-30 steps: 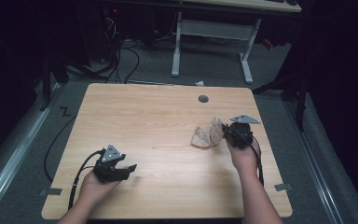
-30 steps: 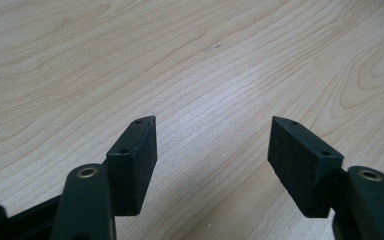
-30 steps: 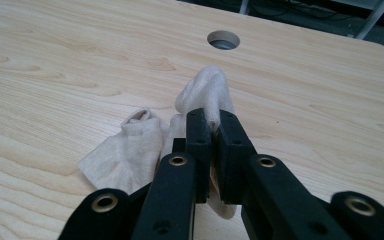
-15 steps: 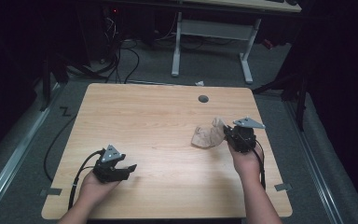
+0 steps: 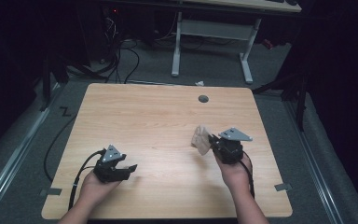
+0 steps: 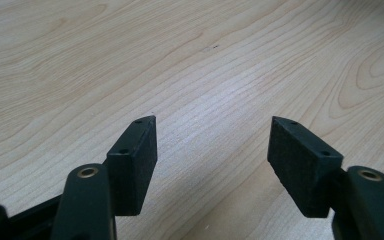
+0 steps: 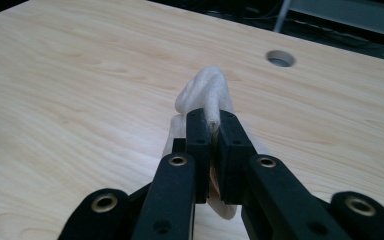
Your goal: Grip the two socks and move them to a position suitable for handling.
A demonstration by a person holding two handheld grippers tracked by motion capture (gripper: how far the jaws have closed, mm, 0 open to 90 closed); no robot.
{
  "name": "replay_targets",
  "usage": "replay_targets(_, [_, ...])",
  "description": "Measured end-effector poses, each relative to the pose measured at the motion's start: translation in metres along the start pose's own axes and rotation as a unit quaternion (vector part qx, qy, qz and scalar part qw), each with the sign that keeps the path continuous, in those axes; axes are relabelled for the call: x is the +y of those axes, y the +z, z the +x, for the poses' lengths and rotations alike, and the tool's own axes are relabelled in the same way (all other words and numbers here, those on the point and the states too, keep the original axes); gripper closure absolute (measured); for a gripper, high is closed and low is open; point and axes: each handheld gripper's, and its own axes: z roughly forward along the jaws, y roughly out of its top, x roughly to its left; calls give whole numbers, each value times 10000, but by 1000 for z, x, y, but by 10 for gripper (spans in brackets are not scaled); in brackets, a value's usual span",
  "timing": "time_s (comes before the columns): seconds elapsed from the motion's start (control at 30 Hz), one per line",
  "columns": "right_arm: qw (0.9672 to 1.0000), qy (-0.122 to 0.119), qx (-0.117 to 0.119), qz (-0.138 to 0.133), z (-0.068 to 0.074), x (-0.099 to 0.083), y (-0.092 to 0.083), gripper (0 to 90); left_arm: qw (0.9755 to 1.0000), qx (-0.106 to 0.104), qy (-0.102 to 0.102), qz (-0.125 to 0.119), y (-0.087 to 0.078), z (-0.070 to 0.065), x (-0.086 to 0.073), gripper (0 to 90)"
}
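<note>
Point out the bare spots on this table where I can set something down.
Most of the table is bare: the whole far half up to the round hole, and the middle strip between the left gripper and the cloth. It is crowded only near the right gripper, shut on that cloth.

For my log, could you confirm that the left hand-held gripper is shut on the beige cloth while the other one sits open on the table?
Not quite: it is the right hand-held gripper that is shut on the beige cloth, as the right gripper view shows. The left hand-held gripper sits open on the table.
</note>
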Motion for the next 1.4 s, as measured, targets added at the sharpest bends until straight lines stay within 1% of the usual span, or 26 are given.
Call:
replay_targets(0.07, [9999, -76, 118, -3, 12, -2, 3, 860, 10000, -3, 0, 0, 0, 0, 0, 369])
replay_targets(0.1, [9995, -157, 258, 2, 25, -3, 7, 860, 10000, 4, 4, -8, 0, 0, 0, 369])
replay_targets(0.13, [9995, -157, 258, 2, 25, -3, 7, 860, 10000, 4, 4, -8, 0, 0, 0, 370])
replay_targets(0.17, [9989, -257, 394, 6, 37, -4, 11, 860, 10000, 2, -6, -16, -1, 0, 0, 369])
replay_targets(0.23, [9981, -287, 542, 11, 50, -6, 14, 860, 10000, 6, -12, -18, -1, 1, 0, 369])
replay_targets(0.3, [9970, -334, 694, -18, 61, -6, 17, 860, 10000, 7, -10, -25, -1, 1, 0, 369])
replay_targets(0.33, [9970, -334, 694, -18, 61, -6, 17, 860, 10000, 7, -10, -25, -1, 1, 0, 369])
replay_targets(0.37, [9954, -378, 881, -41, 76, -7, 20, 860, 10000, 17, -4, -33, -2, 1, 0, 369])
replay_targets(0.4, [9954, -378, 881, -41, 76, -7, 20, 860, 10000, 17, -4, -33, -2, 1, 0, 369])
replay_targets(0.43, [9936, -392, 1055, -58, 89, -7, 23, 859, 10000, 16, -5, -33, -2, 1, 0, 369])
replay_targets(0.47, [9936, -392, 1055, -58, 89, -7, 23, 859, 10000, 15, -23, -38, -2, 1, 0, 369])
replay_targets(0.53, [9916, -357, 1245, -60, 101, -9, 25, 860, 10000, 15, -24, -40, -2, 1, 0, 369])
replay_targets(0.6, [9905, -300, 1341, -39, 112, -11, 28, 860, 10000, 12, -6, -28, -2, 1, 0, 369])
replay_targets(0.63, [9896, -338, 1398, -7, 121, -15, 31, 860, 10000, 15, -2, -31, -2, 1, 0, 369])
replay_targets(0.67, [9896, -338, 1398, -7, 121, -15, 31, 860, 10000, 15, -2, -31, -2, 1, 0, 369])
replay_targets(0.7, [9897, -344, 1384, 91, 125, -20, 36, 860, 10000, 9, -5, -28, -2, 1, 0, 369])
replay_targets(0.8, [9903, -314, 1333, 225, 125, -26, 42, 858, 10000, -6, -23, -44, -2, 1, 0, 369])
replay_targets(0.93, [9920, -319, 1115, 497, 118, -41, 55, 841, 10000, -1, -26, -45, -2, 1, 0, 369])
replay_targets(0.97, [9922, -253, 1031, 653, 112, -48, 60, 802, 10000, 5, -8, -27, -2, 1, 0, 369])
replay_targets(1.0, [9922, -253, 1031, 653, 112, -48, 60, 802, 10000, -3, -7, -26, -1, 1, 0, 369])
replay_targets(1.07, [9920, -235, 973, 763, 106, -52, 64, 726, 10000, -1, -9, -28, -1, 1, 0, 370])
replay_targets(1.1, [9920, -235, 973, 763, 106, -52, 64, 726, 10000, -1, -9, -28, -1, 1, 0, 370])
replay_targets(1.17, [9922, -230, 963, 752, 104, -51, 63, 655, 10000, 0, -8, -28, -1, 1, 0, 370])
replay_targets(1.23, [9944, -300, 844, 565, 104, -45, 56, 595, 10000, 4, -11, -25, -1, 1, 0, 370])
replay_targets(1.33, [9950, -324, 836, 431, 105, -39, 50, 585, 10000, 4, -9, -14, 0, 1, 0, 370])
replay_targets(1.4, [9941, -537, 908, 267, 111, -31, 40, 614, 10000, -9, 14, 7, 0, 0, 0, 370])
